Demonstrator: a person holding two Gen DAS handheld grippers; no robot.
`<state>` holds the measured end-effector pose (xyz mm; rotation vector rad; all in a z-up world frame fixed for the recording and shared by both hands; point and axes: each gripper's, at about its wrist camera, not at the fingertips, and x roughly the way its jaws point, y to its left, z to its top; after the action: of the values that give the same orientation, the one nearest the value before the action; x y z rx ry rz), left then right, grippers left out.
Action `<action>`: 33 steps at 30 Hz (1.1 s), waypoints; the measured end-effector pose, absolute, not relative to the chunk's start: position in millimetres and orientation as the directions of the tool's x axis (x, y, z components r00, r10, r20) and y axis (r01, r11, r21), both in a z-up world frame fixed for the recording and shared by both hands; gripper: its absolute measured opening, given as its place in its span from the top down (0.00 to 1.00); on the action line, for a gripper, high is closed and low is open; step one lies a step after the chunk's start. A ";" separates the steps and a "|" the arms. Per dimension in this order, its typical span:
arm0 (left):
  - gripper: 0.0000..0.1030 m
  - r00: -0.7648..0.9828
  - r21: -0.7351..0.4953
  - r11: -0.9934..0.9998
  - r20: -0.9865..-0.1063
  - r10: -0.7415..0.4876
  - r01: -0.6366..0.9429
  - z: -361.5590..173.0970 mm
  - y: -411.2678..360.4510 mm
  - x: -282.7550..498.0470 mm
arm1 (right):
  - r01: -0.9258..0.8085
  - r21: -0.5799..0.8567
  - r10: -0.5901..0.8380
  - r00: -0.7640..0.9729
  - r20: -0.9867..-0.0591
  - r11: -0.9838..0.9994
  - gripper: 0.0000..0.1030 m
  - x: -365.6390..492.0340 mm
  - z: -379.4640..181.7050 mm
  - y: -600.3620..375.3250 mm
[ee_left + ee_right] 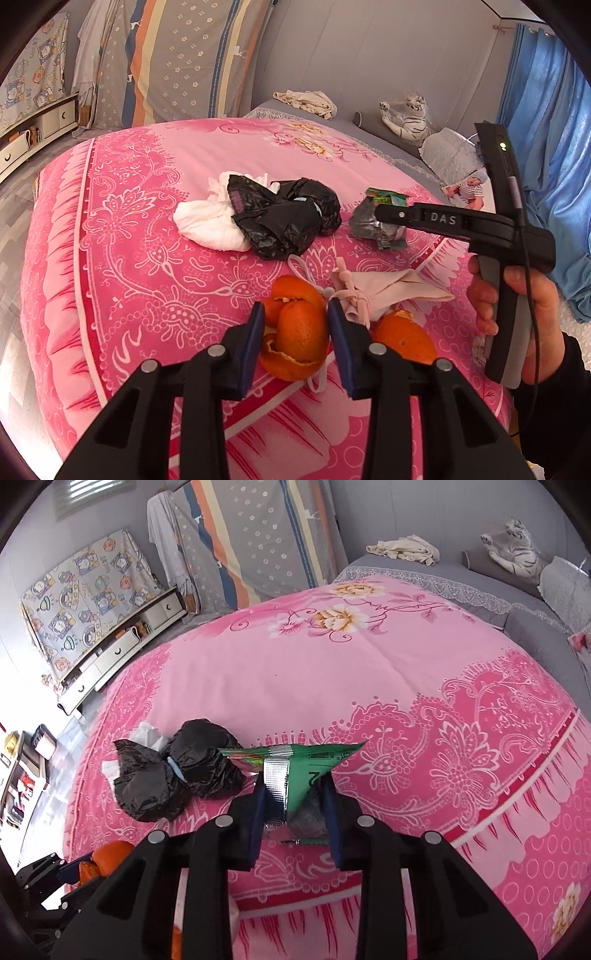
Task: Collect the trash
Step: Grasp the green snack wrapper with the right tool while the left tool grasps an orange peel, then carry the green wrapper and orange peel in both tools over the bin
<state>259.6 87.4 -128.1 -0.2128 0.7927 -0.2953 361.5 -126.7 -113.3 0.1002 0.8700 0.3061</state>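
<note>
The left gripper (295, 325) is squeezing an orange peel (299, 332) – the right gripper (295, 812) is pinching a green wrapper (295, 771) on the pink bedspread (332, 686).

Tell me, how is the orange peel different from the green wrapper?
The orange peel is thick, curled and all orange; the green wrapper is thin, flat-sided and shiny silver inside. The peel sits between the left gripper's pads; the wrapper sits between the right gripper's. Both are trash on the pink bedspread.
</note>
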 end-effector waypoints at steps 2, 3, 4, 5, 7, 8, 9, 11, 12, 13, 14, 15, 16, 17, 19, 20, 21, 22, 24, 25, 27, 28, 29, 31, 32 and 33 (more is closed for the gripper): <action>0.68 0.674 -0.295 0.938 -0.658 -0.336 0.181 -123.7 88.2 254.9 | -0.222 0.217 0.310 0.609 -0.731 0.950 0.74 354.9 -108.2 -130.2; 0.68 0.679 -0.293 0.939 -0.654 -0.334 0.180 -121.8 88.9 252.5 | -0.223 0.220 0.312 0.610 -0.728 0.950 0.74 352.8 -106.2 -131.4; 0.68 0.686 -0.294 0.939 -0.647 -0.333 0.178 -118.9 90.5 249.5 | -0.223 0.224 0.315 0.613 -0.725 0.949 0.74 348.7 -102.7 -133.4; 0.69 0.693 -0.297 0.939 -0.640 -0.332 0.175 -115.9 92.8 246.4 | -0.222 0.225 0.315 0.618 -0.720 0.949 0.74 344.7 -99.0 -135.3; 0.69 0.705 -0.303 0.938 -0.628 -0.328 0.167 -110.7 97.4 240.6 | -0.223 0.226 0.317 0.627 -0.712 0.948 0.74 336.9 -91.6 -138.4; 0.69 0.711 -0.304 0.939 -0.624 -0.325 0.163 -108.5 99.2 238.3 | -0.224 0.227 0.319 0.630 -0.708 0.948 0.74 333.6 -88.1 -139.9; 0.69 0.718 -0.305 0.939 -0.617 -0.322 0.159 -105.2 101.3 234.8 | -0.225 0.227 0.320 0.634 -0.704 0.947 0.74 329.8 -84.7 -141.2; 0.69 0.726 -0.306 0.940 -0.610 -0.318 0.154 -101.6 103.6 228.2 | -0.231 0.231 0.326 0.639 -0.696 0.945 0.74 320.5 -77.0 -143.5; 0.69 0.731 -0.304 0.940 -0.606 -0.315 0.153 -98.9 104.3 225.0 | -0.232 0.232 0.328 0.641 -0.694 0.945 0.74 317.1 -74.4 -143.9; 0.69 0.734 -0.301 0.941 -0.603 -0.312 0.153 -97.0 105.0 223.3 | -0.236 0.231 0.330 0.643 -0.691 0.944 0.74 312.3 -71.2 -144.1; 0.69 0.739 -0.297 0.943 -0.599 -0.308 0.153 -94.1 104.8 219.6 | -0.240 0.230 0.332 0.645 -0.689 0.943 0.74 309.1 -68.7 -144.2; 0.69 0.742 -0.295 0.943 -0.597 -0.306 0.153 -92.2 104.5 217.0 | -0.242 0.229 0.333 0.647 -0.686 0.943 0.74 305.2 -66.8 -144.8; 0.69 0.744 -0.294 0.944 -0.594 -0.306 0.154 -89.1 103.7 213.7 | -0.244 0.230 0.334 0.648 -0.684 0.942 0.74 300.8 -64.3 -145.6; 0.69 0.746 -0.294 0.943 -0.591 -0.306 0.154 -85.3 102.7 211.3 | -0.245 0.231 0.336 0.648 -0.683 0.942 0.74 297.3 -62.7 -145.9; 0.69 0.754 -0.285 0.945 -0.583 -0.303 0.160 -78.4 98.9 203.4 | -0.248 0.242 0.346 0.646 -0.680 0.938 0.74 288.8 -58.0 -147.8; 0.69 0.759 -0.274 0.948 -0.578 -0.299 0.164 -74.3 96.1 199.2 | -0.250 0.246 0.350 0.647 -0.677 0.937 0.74 284.4 -55.3 -149.1; 0.69 0.763 -0.268 0.949 -0.574 -0.297 0.168 -71.3 93.6 195.7 | -0.252 0.248 0.353 0.648 -0.675 0.935 0.74 281.1 -53.1 -150.1; 0.69 0.765 -0.266 0.947 -0.567 -0.304 0.178 -67.2 90.4 190.8 | -0.254 0.251 0.357 0.649 -0.671 0.934 0.74 276.2 -50.2 -151.9; 0.69 0.767 -0.265 0.945 -0.561 -0.311 0.190 -62.0 85.5 184.7 | -0.256 0.256 0.362 0.652 -0.666 0.932 0.74 268.3 -46.0 -155.0; 0.69 0.769 -0.261 0.945 -0.557 -0.312 0.195 -58.7 82.5 181.1 | -0.258 0.259 0.365 0.653 -0.663 0.931 0.74 263.4 -43.4 -157.4; 0.69 0.772 -0.261 0.942 -0.547 -0.325 0.211 -52.4 76.9 174.2 | -0.261 0.265 0.372 0.653 -0.660 0.928 0.74 254.7 -39.2 -161.4; 0.69 0.773 -0.261 0.941 -0.543 -0.329 0.217 -50.3 75.0 171.2 | -0.261 0.270 0.376 0.654 -0.656 0.927 0.74 249.5 -36.7 -164.6; 0.69 0.774 -0.259 0.939 -0.538 -0.334 0.225 -47.3 71.8 168.1 | -0.262 0.272 0.378 0.657 -0.653 0.926 0.74 244.4 -34.2 -166.2; 0.69 0.778 -0.252 0.937 -0.527 -0.342 0.241 -40.6 64.9 162.1 | -0.266 0.278 0.384 0.663 -0.642 0.923 0.74 233.6 -28.0 -172.1; 0.69 0.780 -0.250 0.936 -0.521 -0.347 0.249 -37.3 61.8 159.1 | -0.265 0.280 0.385 0.668 -0.637 0.923 0.74 228.5 -25.7 -175.1; 0.69 0.781 -0.248 0.934 -0.516 -0.352 0.257 -35.1 59.5 156.7 | -0.265 0.282 0.386 0.672 -0.632 0.922 0.74 224.0 -23.2 -177.7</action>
<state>156.7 59.5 -35.1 -0.1680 0.5894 -0.3307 224.0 -177.7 -23.2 0.1717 0.7494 0.3685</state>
